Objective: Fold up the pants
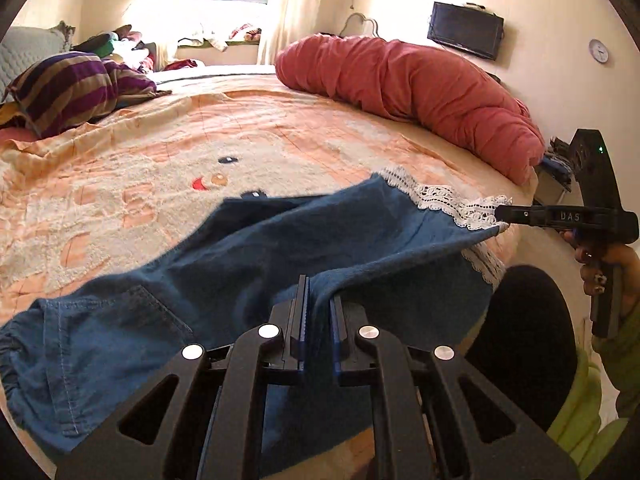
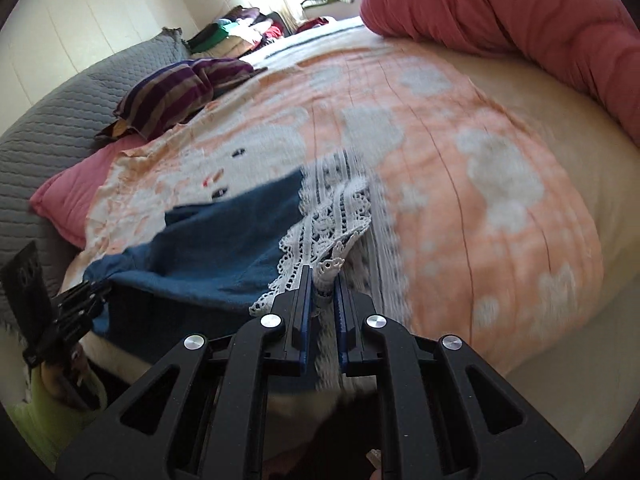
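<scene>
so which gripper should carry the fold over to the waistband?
Right, probably. The right gripper pinches the lace hem at the free leg end; the left gripper grips the pants mid-length and can anchor.

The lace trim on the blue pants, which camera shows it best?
The right wrist view: the lace trim fills the centre, patterned and pinched in the right gripper. The left wrist view shows it smaller, as a strip along the blue pants hem, running to the right gripper's tip.
</scene>
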Demonstrator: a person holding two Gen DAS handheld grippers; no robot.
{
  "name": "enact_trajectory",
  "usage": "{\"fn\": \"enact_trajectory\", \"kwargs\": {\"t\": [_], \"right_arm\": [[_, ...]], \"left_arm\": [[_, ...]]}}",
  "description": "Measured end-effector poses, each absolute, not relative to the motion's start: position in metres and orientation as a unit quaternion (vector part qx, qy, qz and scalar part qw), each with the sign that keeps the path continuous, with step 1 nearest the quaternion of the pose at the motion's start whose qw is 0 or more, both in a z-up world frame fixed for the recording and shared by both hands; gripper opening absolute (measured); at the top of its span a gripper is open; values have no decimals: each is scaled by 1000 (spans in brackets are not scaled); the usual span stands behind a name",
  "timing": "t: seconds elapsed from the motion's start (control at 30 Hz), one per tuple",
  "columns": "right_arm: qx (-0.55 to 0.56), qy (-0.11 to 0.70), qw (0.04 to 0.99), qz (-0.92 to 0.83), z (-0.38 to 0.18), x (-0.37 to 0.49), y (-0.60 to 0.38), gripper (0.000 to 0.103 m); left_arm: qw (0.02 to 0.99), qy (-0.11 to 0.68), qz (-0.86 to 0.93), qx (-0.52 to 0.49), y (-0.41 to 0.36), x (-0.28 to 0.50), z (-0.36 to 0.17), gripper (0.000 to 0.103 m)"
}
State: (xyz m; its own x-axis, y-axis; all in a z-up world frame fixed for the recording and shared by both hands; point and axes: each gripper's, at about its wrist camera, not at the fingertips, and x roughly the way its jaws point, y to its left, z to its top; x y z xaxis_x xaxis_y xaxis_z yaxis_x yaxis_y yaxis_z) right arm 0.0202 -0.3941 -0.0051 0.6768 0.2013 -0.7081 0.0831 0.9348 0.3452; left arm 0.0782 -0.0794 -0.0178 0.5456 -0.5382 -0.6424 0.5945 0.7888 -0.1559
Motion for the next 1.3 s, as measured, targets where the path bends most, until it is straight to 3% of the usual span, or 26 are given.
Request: {"fn": "enact_trajectory", "kwargs": {"t": [0.6, 0.63, 0.67, 0.73, 0.9, 1.07, 1.23, 1.3], "right_arm": [[205, 454, 867, -2, -55, 0, -413, 6], [203, 455, 867, -5, -55, -1, -413, 8], [199, 457, 867, -11, -54, -1, -413, 18], [184, 444, 877, -31, -46, -7, -415, 24], [-15, 391, 920, 38, -9, -27, -359, 25], [-174, 391, 889, 164, -24, -28, -270, 26], [-276, 385, 865, 168, -45, -10, -230, 27], [-311, 386, 854, 161, -54, -5, -224, 10]], "left_arm": [[846, 412, -322, 108, -91, 49, -62, 8], [846, 412, -321, 111, -91, 49, -62, 8], [846, 411, -321, 112, -92, 49, -63, 8], [846, 411, -321, 111, -91, 49, -63, 8], [846, 409, -323, 109, -91, 50, -62, 8], [848, 407, -323, 108, -91, 49, -60, 8], [848, 406, -324, 108, -90, 46, -57, 8], [847, 407, -324, 108, -90, 45, -55, 8]]}}
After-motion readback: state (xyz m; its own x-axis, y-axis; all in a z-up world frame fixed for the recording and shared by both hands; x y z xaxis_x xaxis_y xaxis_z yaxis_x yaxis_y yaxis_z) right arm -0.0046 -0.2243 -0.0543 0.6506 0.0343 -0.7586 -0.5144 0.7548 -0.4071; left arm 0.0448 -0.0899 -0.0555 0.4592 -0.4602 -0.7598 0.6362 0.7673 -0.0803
